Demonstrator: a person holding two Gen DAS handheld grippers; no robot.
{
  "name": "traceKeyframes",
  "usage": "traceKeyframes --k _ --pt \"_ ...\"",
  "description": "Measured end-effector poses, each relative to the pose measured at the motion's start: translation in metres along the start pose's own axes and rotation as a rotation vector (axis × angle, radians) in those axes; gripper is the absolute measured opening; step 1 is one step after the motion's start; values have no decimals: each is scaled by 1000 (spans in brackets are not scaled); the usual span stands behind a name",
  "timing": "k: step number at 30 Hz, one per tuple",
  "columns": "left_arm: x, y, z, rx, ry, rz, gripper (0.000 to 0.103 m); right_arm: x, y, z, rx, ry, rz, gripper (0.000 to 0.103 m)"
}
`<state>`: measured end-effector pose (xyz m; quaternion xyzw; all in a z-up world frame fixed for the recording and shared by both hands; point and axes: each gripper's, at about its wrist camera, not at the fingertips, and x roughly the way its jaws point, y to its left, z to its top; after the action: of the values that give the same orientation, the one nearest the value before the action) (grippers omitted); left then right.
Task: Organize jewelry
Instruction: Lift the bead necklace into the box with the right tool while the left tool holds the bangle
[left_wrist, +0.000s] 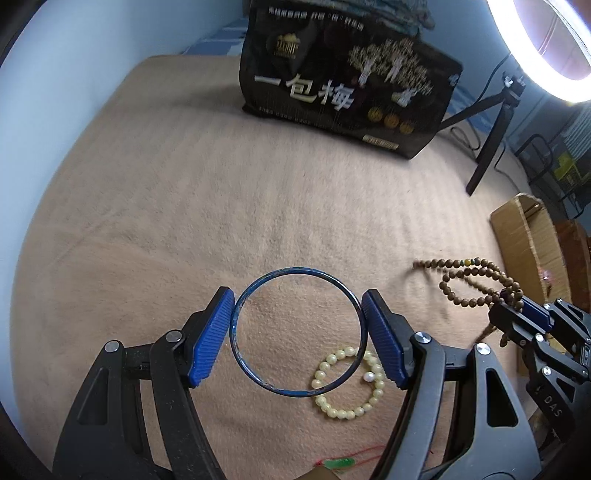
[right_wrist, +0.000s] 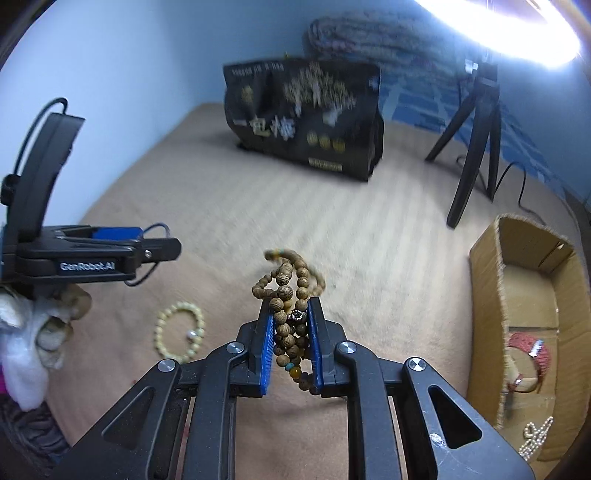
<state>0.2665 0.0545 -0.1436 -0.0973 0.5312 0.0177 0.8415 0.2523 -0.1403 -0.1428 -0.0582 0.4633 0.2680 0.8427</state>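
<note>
Right wrist view: right gripper clamps brown wooden bead string, left gripper pinches thin blue metal bangle, while cream bead bracelet lies unsorted outside the cardboard box.

Black left gripper, blue ribbed jaws, silver screws, "GenRobot.AI" lettering.

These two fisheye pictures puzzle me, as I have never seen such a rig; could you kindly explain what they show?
A person holds a two-finger gripper in each hand, and a camera on each looks along its blue fingers. The left gripper clamps a thin dark blue bangle. The right gripper is shut on a brown wooden bead strand. A pale yellow bead bracelet lies on the tan blanket. To the right stands an open cardboard box; behind, a black printed bag.
</note>
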Motion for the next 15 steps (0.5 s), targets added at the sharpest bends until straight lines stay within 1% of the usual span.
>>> traceKeyframes --k 3,7,11,13,15 --pt "-15 -2 -1 -6 -24 -17 73 -19 3 1 3 -34 -3 15" --pt "-30 -14 -3 11 -60 -30 73 -39 -2 4 19 -82 -9 15" --pt "-42 -32 -6 46 -93 -47 73 -67 -11 5 42 -135 -16 14" --pt "-47 -41 -8 63 -104 -58 73 -82 -17 4 57 -163 -21 12" --pt "-54 -53 -12 88 -118 -69 73 -96 -23 2 62 -194 -33 12"
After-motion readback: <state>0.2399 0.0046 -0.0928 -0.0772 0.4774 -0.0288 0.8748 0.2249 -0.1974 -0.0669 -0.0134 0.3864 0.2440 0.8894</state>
